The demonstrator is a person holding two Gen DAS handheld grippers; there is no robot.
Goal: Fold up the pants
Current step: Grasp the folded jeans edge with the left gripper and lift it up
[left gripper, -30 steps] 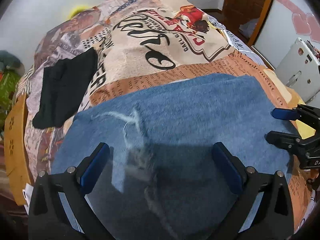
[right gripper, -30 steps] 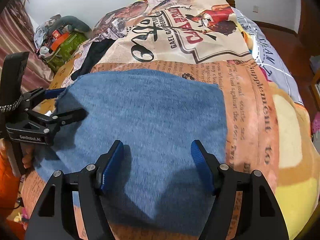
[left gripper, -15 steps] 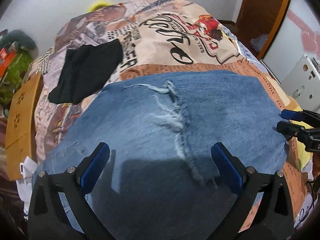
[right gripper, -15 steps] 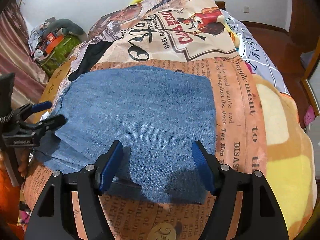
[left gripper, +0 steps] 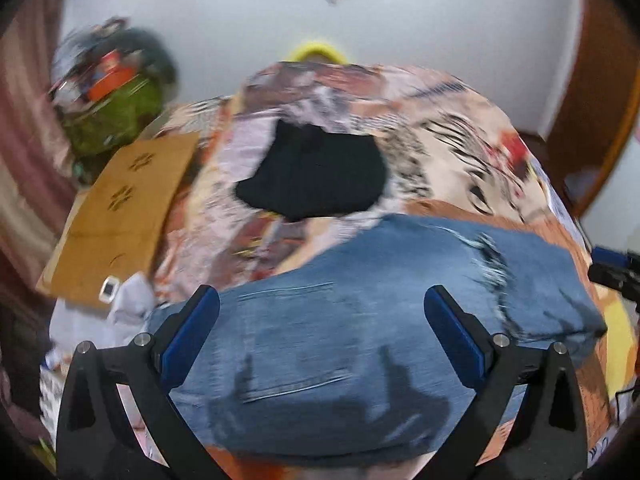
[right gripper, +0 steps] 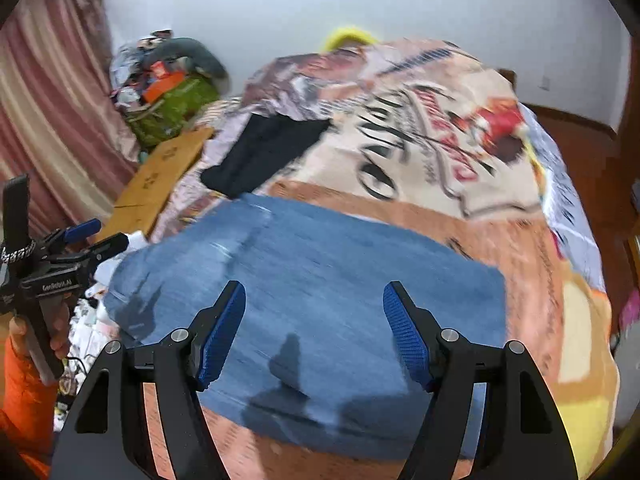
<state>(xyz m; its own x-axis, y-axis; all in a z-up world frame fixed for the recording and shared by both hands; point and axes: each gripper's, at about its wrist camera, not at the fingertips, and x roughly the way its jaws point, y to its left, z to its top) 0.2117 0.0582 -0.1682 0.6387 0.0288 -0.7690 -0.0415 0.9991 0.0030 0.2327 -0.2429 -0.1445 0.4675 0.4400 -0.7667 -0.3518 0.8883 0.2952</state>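
While both views are smeared by motion blur, the main facts can be read. Folded blue jeans (right gripper: 320,300) lie as a compact rectangle on the near part of a bed covered by a printed blanket (right gripper: 460,152); the frayed rip (left gripper: 492,268) faces up in the left wrist view. Judged from that shape, the folding is largely or wholly done.

Left gripper (left gripper: 324,324): fingers spread wide, nothing between them, hanging above the denim without touching it. Seen from the right wrist view it is at the bed's left edge, gripped by a hand (right gripper: 44,332) in an orange sleeve (right gripper: 20,392). Right gripper (right gripper: 316,332): likewise spread and empty, above the near edge of the jeans. Both stand clear of the cloth, which I take to mean the garment has been let go and left to rest.

A dark folded garment (left gripper: 316,176) lies farther up the bed, just beyond the jeans and apart from them, probably a place for finished items.

Containers: a green bag (right gripper: 176,108) beside the bed is heaped with mixed items, too blurred to identify. A flat piece of brown cardboard (left gripper: 120,212) leans at the bed's side; whether it is a box cannot be told.
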